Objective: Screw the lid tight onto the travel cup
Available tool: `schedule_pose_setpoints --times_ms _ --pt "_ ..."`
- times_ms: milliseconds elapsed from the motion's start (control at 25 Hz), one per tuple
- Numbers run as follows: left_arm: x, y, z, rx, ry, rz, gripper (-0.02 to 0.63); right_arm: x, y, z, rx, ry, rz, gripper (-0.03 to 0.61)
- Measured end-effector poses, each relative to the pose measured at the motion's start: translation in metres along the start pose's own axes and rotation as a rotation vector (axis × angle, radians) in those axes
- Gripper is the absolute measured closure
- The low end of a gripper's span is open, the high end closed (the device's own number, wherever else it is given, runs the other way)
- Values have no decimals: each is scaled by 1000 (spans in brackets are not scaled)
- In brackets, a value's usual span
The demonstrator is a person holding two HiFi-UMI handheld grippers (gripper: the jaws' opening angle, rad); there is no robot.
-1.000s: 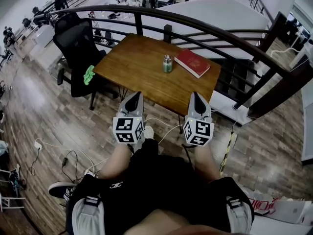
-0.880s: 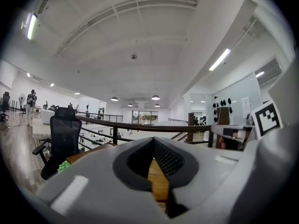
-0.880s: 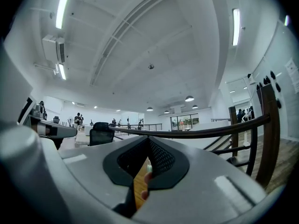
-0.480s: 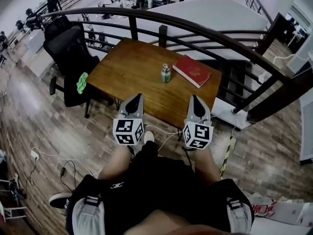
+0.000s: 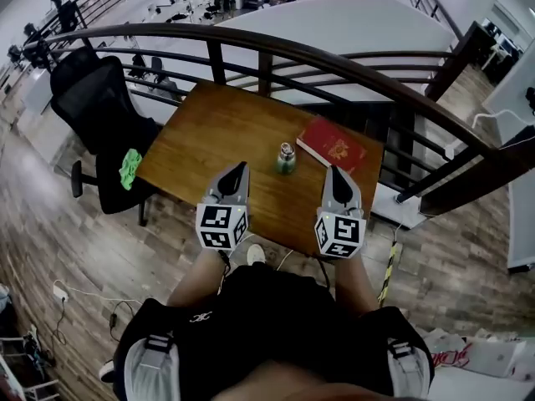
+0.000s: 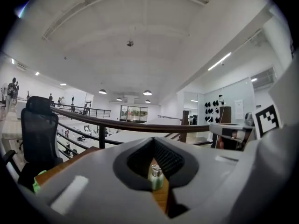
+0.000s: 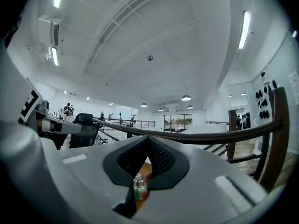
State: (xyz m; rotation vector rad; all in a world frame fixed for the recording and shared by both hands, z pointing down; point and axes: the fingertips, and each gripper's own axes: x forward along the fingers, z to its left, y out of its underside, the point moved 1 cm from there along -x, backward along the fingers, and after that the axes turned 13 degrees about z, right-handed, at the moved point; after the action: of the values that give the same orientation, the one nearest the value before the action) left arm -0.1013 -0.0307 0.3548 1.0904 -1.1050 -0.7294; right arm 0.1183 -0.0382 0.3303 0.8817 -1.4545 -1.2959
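The travel cup (image 5: 286, 159), green with a silver lid on top, stands upright near the middle of the wooden table (image 5: 217, 132). Both grippers hover side by side over the table's near edge, short of the cup and pointing toward it. My left gripper (image 5: 239, 170) is shut and empty, to the cup's near left. On the cup's near right, my right gripper (image 5: 333, 173) is likewise shut with nothing held. In the left gripper view the cup (image 6: 155, 178) shows far off past the shut jaws (image 6: 153, 141). The right gripper view shows the cup (image 7: 139, 187) beyond its shut jaws (image 7: 148, 139).
A red book (image 5: 338, 146) lies right of the cup. A curved dark railing (image 5: 359, 69) runs behind the table. A black office chair (image 5: 96, 107) with a green cloth (image 5: 129, 167) stands to the left. Cables lie on the wood floor (image 5: 75, 249).
The person has stepped toward the table; cup and book now appear closer and lower in the head view. Both grippers stayed shut and now reach over the table's near edge.
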Motion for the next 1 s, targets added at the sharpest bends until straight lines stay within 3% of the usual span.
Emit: schedule_pose_setpoints --times_ms 280,480,800,1000 --pt "74 -16 39 19 81 38 560 66 -3 -6 2 69 48 578" --pt "102 -15 38 35 149 76 560 75 8 -19 34 108 102 578" --pt "130 -8 35 30 145 89 560 98 8 -46 18 107 88 578" --pt "142 -11 29 26 126 78 560 108 5 -62 27 49 66 578"
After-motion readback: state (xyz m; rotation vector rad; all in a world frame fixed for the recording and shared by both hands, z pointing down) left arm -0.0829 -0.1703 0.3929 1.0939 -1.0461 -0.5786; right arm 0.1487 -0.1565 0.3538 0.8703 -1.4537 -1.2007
